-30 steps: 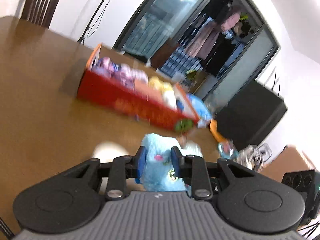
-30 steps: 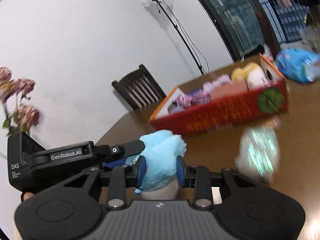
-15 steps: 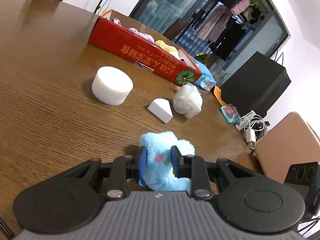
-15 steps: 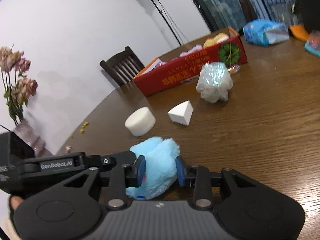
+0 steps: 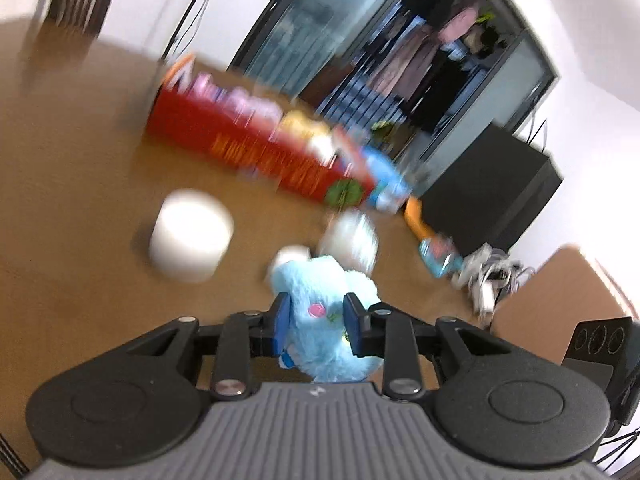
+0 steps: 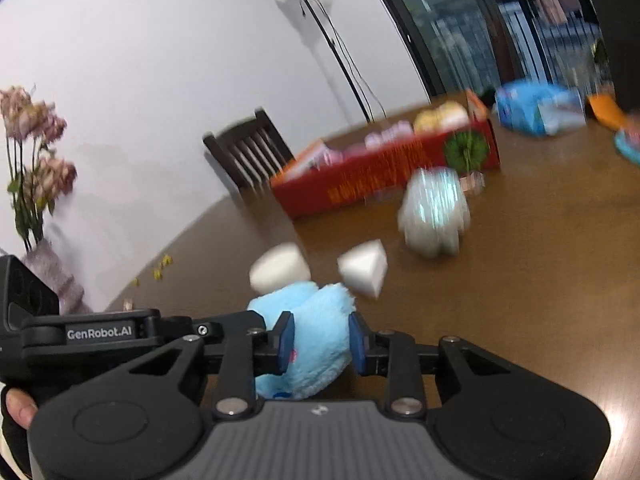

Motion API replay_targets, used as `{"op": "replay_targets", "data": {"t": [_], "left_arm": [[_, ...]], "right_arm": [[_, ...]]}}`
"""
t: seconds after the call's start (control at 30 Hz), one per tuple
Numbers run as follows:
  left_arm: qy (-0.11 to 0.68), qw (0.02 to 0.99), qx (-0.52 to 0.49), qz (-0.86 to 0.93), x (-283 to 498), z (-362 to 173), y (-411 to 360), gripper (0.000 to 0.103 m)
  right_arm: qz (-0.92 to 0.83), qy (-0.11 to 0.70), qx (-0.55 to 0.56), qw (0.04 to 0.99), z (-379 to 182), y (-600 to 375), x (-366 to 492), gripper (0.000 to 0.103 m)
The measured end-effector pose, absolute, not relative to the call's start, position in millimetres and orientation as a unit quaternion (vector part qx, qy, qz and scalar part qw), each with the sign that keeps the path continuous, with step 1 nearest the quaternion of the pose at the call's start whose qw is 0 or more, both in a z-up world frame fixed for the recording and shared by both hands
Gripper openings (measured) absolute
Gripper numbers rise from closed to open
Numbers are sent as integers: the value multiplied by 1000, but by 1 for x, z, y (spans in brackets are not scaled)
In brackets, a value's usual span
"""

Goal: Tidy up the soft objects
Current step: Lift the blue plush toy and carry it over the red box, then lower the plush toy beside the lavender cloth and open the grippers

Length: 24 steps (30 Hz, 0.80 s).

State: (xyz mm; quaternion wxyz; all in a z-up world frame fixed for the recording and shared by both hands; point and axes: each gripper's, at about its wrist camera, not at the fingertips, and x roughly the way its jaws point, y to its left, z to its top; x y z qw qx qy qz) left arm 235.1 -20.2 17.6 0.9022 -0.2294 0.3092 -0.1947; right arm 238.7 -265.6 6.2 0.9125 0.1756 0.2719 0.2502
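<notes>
Both grippers are shut on one light blue plush toy [image 5: 320,320], held above the brown table. My left gripper [image 5: 316,326] pinches it from one side and my right gripper [image 6: 320,340] from the other; the plush also shows in the right wrist view [image 6: 316,320], with the left gripper's body at its left. The red cardboard box [image 5: 256,148] holding pink and yellow soft items lies ahead; it also shows in the right wrist view [image 6: 384,176]. On the table lie a white foam cylinder [image 5: 190,236], a white foam wedge [image 6: 364,268] and a shiny white puff [image 6: 434,216].
A blue packet [image 6: 536,108] and an orange item [image 6: 604,112] lie past the box's right end. A dark wooden chair [image 6: 248,152] stands behind the table. A vase of dried pink flowers [image 6: 36,160] is at the left. Cables [image 5: 488,280] lie near the table's right edge.
Both grippers have lifted and tipped up with the blue plush held between them. The view has swung toward the red box and is motion-blurred now.
</notes>
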Motion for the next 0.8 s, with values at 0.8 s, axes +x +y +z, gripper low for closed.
{"op": "replay_targets", "data": {"t": [0.8], "left_arm": [[369, 918, -88, -118, 514, 6, -28, 16]], "right_arm": [[228, 383, 145, 883, -12, -232, 561, 20]]}}
